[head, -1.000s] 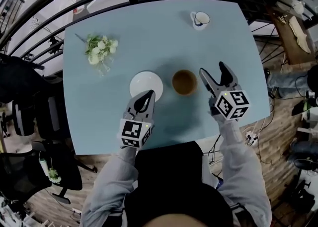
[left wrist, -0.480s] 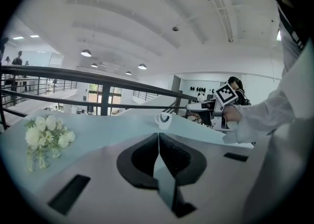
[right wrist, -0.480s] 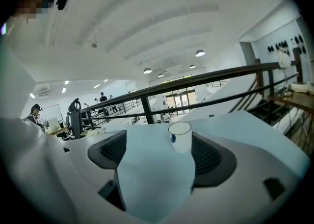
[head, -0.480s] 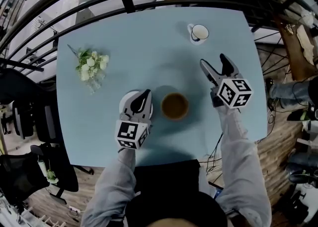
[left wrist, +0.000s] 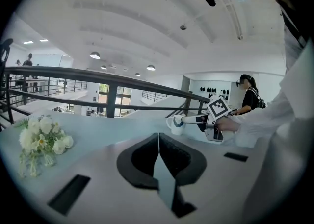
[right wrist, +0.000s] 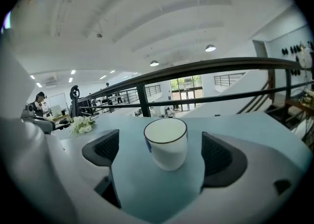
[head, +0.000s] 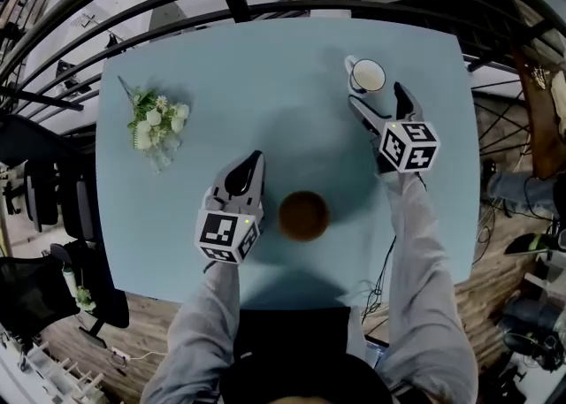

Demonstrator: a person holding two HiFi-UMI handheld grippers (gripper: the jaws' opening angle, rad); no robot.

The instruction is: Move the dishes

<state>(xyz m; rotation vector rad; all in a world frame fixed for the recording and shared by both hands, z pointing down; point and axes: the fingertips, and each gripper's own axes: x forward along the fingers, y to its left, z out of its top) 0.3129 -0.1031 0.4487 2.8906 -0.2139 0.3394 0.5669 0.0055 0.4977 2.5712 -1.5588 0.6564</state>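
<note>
Near the far right corner of the table stands the white cup, upright with a dark rim. It sits squarely between the jaws of the right gripper. Those jaws have just been opening and are now spread wide, with a clear gap on either side of the cup, so neither pad touches it. That spread looks meant to bracket the cup before closing on its wall. No handle shows from the right gripper view, so it probably faces away and should not foul the pads.

Close to the near edge sits the brown bowl, well apart from the cup. The left gripper is just beside the bowl, its jaws pressed together on nothing, seemingly waiting. A bunch of flowers lies toward the left edge, out of the way. Only the dark railing past the far edge limits any push forward.
</note>
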